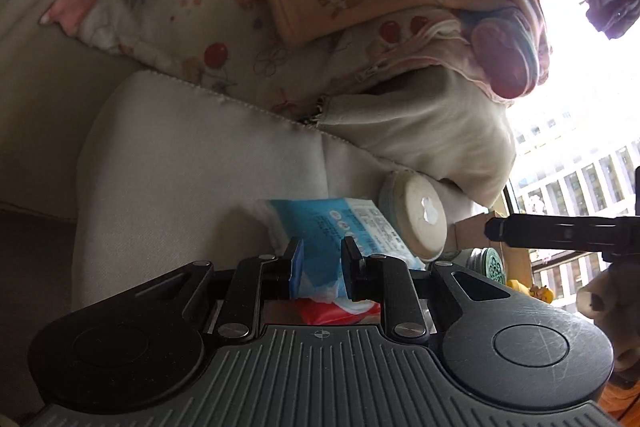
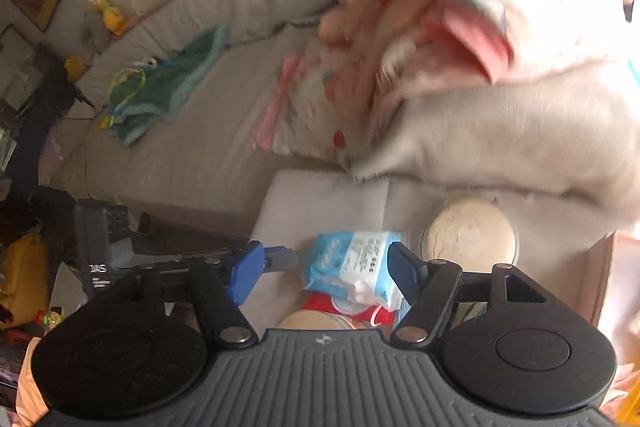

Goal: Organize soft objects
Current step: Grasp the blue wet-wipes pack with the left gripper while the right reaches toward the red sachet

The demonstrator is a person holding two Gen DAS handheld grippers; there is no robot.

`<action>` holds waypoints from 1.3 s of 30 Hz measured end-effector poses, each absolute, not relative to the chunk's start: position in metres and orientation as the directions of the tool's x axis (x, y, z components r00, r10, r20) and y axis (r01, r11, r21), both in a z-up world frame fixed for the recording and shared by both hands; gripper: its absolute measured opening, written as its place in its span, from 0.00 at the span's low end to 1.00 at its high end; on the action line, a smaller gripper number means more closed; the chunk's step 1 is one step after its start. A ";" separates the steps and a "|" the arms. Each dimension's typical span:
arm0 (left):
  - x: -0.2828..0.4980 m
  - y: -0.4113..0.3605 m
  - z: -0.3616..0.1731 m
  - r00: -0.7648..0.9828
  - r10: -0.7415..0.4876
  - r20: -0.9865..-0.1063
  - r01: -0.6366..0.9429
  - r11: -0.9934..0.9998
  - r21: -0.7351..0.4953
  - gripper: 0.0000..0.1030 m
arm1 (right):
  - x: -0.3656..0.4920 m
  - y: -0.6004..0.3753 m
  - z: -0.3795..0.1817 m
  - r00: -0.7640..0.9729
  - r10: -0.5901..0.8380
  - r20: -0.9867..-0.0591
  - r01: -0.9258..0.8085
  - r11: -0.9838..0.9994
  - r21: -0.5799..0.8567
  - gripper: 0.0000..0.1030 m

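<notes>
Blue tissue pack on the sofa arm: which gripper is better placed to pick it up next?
Right, probably. The right gripper stands open and the blue tissue pack sits in the gap between its fingers. The left gripper is nearly closed, too narrow to take the pack without opening first.

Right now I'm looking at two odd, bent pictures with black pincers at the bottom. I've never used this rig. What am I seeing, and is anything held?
There is no robot arm: a person holds one hand tool in each hand, each with two fingers and a wide-angle camera looking along them. One picture is from the left gripper, the other from the right gripper.

Both look down at a beige sofa with a floral blanket piled on a pillow. On the sofa arm lie a blue tissue pack and a round cream tin.

The left fingers stand narrow around the pack's end; whether they pinch it is unclear. The right fingers are apart and hold nothing.
</notes>
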State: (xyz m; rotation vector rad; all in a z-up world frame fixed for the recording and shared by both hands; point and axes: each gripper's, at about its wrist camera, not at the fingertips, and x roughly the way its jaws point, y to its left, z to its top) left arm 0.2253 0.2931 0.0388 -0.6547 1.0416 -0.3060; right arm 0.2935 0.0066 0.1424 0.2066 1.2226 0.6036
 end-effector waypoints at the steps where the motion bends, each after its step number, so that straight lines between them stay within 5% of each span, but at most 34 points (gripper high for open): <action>1: 0.225 0.297 0.031 0.479 -0.540 -0.692 -0.088 0.755 -0.650 0.22 | 0.298 0.008 0.127 0.177 0.533 -0.827 -0.305 0.829 0.469 0.62; 8: 0.228 0.312 0.000 0.484 -0.632 -0.605 -0.130 0.632 -0.764 0.25 | 0.327 0.036 0.063 -0.004 0.513 -0.858 -0.203 0.840 0.503 0.62; 10: 0.226 0.317 0.000 0.516 -0.598 -0.613 -0.136 0.650 -0.748 0.33 | 0.330 0.053 0.055 -0.012 0.519 -0.855 -0.234 0.830 0.507 0.62; 15: 0.207 0.326 0.019 0.541 -0.620 -0.569 -0.048 0.653 -0.756 0.33 | 0.340 0.090 0.063 0.002 0.645 -0.764 -0.369 0.711 0.599 0.62; 21: 0.191 0.275 0.083 0.628 -0.381 -0.679 0.298 0.923 -0.242 0.33 | 0.315 0.099 0.113 0.213 0.570 -0.794 -0.618 0.708 0.342 0.62; 26: 0.219 0.207 0.082 0.573 -0.323 -0.753 0.629 0.763 0.152 0.34 | 0.297 0.047 0.146 0.329 0.547 -0.770 -0.607 0.747 0.271 0.62; 31: 0.251 0.183 0.060 0.422 -0.289 -0.859 0.739 0.658 0.142 0.36 | 0.284 -0.010 0.157 0.374 0.538 -0.755 -0.569 0.776 0.272 0.62; 34: 0.254 0.173 0.053 0.397 -0.279 -0.875 0.763 0.630 0.145 0.55 | 0.278 -0.033 0.149 0.375 0.523 -0.766 -0.556 0.788 0.265 0.62; 39: 0.257 0.171 0.053 0.424 -0.245 -0.872 0.756 0.625 0.192 0.60 | 0.268 -0.047 0.132 0.369 0.500 -0.783 -0.561 0.792 0.241 0.62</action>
